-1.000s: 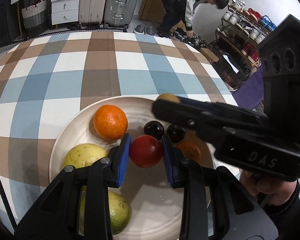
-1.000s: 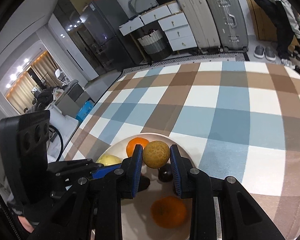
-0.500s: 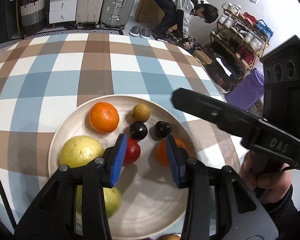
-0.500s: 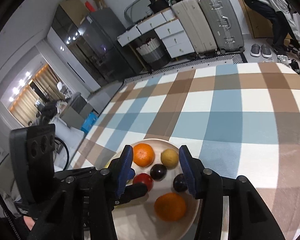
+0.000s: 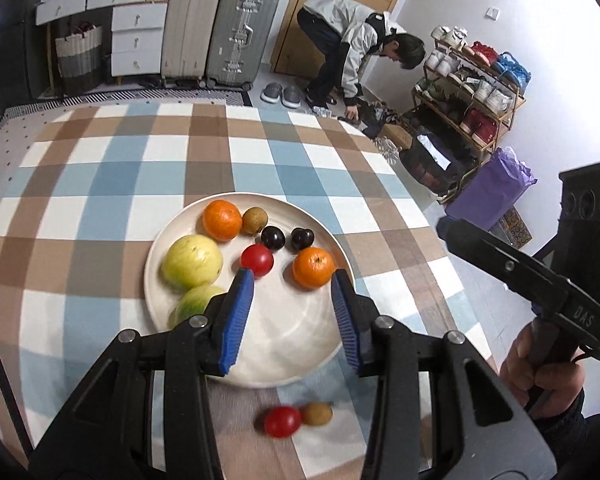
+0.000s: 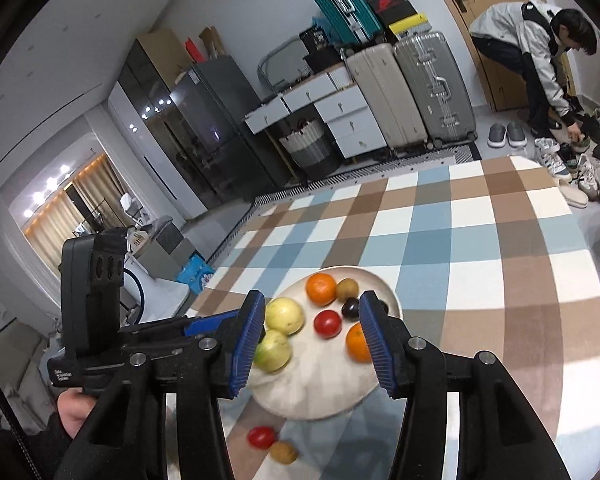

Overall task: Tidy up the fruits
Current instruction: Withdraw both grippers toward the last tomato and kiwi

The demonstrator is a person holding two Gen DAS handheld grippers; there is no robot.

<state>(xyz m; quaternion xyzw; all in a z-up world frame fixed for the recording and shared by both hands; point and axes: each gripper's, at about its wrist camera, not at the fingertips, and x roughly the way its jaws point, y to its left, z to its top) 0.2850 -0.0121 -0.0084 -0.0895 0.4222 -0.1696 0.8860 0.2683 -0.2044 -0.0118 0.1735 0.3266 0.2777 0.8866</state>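
Note:
A white plate point(image 5: 284, 340) point(image 6: 320, 384) on the checked cloth holds two oranges point(image 5: 220, 219) point(image 5: 313, 267), a red tomato point(image 5: 257, 261), two dark plums point(image 5: 273, 238), a brown round fruit point(image 5: 254, 221) and two yellow-green fruits point(image 5: 192, 262). A second tomato point(image 5: 283, 421) point(image 6: 261, 437) and a second brown fruit point(image 5: 317, 414) point(image 6: 284, 452) lie on the cloth in front of the plate. My left gripper point(image 5: 292, 280) hangs open above the plate's near half with nothing between its pads. My right gripper point(image 6: 312, 304) is above the plate too, its jaws opening and empty.
The checked cloth point(image 5: 100, 184) stretches bare beyond the plate. A person point(image 5: 352, 48) bends over by a shoe rack point(image 5: 468, 92) past the far right corner. Suitcases point(image 5: 220, 28) and white drawers point(image 5: 136, 36) stand along the back wall.
Both grippers let go of their fruit, the left a tomato and the right a brown fruit, and drew back and up from the plate. A tomato and a brown fruit on the cloth came into view.

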